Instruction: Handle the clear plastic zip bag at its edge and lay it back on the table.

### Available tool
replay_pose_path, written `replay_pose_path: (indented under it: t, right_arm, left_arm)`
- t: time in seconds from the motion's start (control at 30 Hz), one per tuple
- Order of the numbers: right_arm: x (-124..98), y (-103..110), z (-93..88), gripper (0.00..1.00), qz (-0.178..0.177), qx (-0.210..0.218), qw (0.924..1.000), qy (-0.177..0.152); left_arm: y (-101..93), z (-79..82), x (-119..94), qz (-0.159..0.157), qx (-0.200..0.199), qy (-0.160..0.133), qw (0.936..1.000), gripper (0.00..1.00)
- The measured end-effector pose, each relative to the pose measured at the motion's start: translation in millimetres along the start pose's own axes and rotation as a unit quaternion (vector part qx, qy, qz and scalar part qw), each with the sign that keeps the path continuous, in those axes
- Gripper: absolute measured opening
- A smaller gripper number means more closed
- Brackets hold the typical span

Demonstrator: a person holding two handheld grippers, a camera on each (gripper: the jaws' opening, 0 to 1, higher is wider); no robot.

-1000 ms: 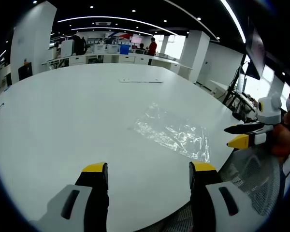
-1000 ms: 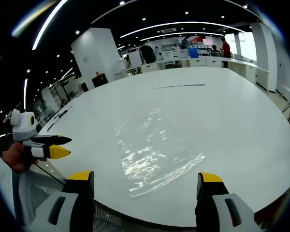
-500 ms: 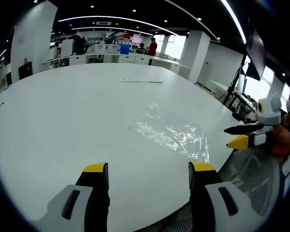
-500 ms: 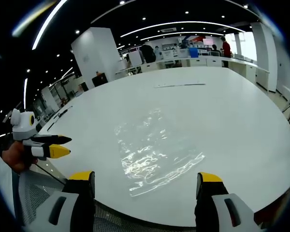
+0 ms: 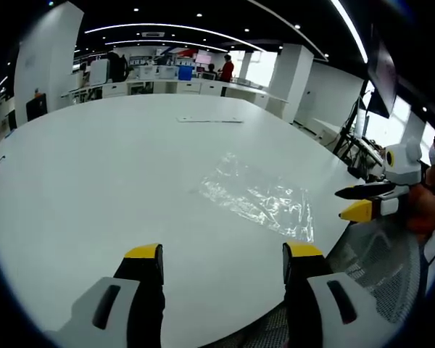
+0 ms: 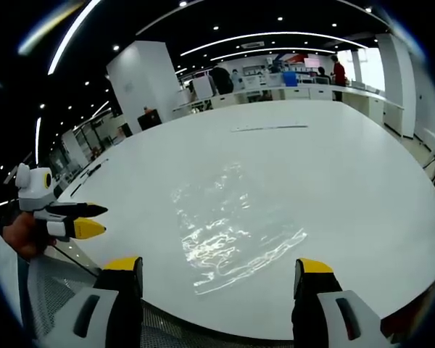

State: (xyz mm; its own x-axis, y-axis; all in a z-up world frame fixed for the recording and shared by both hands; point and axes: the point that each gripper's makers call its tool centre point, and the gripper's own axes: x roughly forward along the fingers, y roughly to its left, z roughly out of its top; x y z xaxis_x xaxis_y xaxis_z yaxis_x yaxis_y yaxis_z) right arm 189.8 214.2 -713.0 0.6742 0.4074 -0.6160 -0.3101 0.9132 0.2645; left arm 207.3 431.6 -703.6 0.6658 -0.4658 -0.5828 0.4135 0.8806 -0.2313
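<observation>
Zip bag point(image 6: 228, 232) lies flat and crinkled on the white tabletop point(image 5: 94, 174), at my right hand-held gripper's point(image 6: 217, 279) twelve o'clock. Both my jaws spread, empty; left hand-held gripper point(image 5: 221, 261) too. It looks light, floppy, slick, so I'd pinch its near edge.

A thin flat strip point(image 5: 210, 120) lies across the white table point(image 5: 94, 188).

The far people point(image 5: 227, 69) by the back desks are showing too small to make out. A thin flat strip point(image 5: 209, 120) is lying far off on the worktop point(image 5: 94, 181), too distant to identify. The hand point(image 6: 20, 235) gripping the left tongs point(image 6: 94, 220) is getting cut off at the view's edge.
</observation>
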Motion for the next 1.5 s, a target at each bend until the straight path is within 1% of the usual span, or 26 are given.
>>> replay_pose_path:
  t: [0.23, 0.63, 0.97, 1.1, 1.2, 1.33, 1.5]
  right_arm:
    - [-1.0, 1.5, -1.3, 0.85, 0.001, -0.002, 1.0000, 0.005]
    - [2.7, 2.5, -3.7, 0.85, 0.006, -0.001, 0.9999, 0.011]
    - [6.3, 6.8, -5.3, 0.86, 0.020, 0.013, 0.9994, 0.024]
    - [12.4, 14.2, -0.3, 0.86, 0.028, 0.011, 0.9991, 0.030]
    - [18.7, 21.1, 4.5, 0.86, 0.037, 0.002, 0.9988, 0.032]
    - [28.5, 28.3, 10.4, 0.85, 0.049, 0.001, 0.9984, 0.028]
    - [41.0, 37.8, 8.9, 0.85, 0.060, -0.006, 0.9976, 0.035]
  left_arm:
    - [3.9, -0.6, 0.7, 0.002, -0.004, -0.002, 1.0000, 0.66]
    - [-0.2, -1.7, 0.6, -0.001, 0.003, 0.004, 1.0000, 0.65]
    - [0.2, -2.0, 1.1, -0.001, 0.000, 0.004, 1.0000, 0.64]
    - [0.4, -1.7, 1.0, 0.000, 0.000, 0.004, 1.0000, 0.64]
    - [-0.8, -1.1, 0.4, 0.000, 0.001, 0.002, 1.0000, 0.64]
    - [0.5, -1.5, 1.1, 0.002, -0.002, 0.002, 1.0000, 0.64]
    - [0.4, -1.7, 1.5, 0.002, 0.000, 0.003, 1.0000, 0.64]
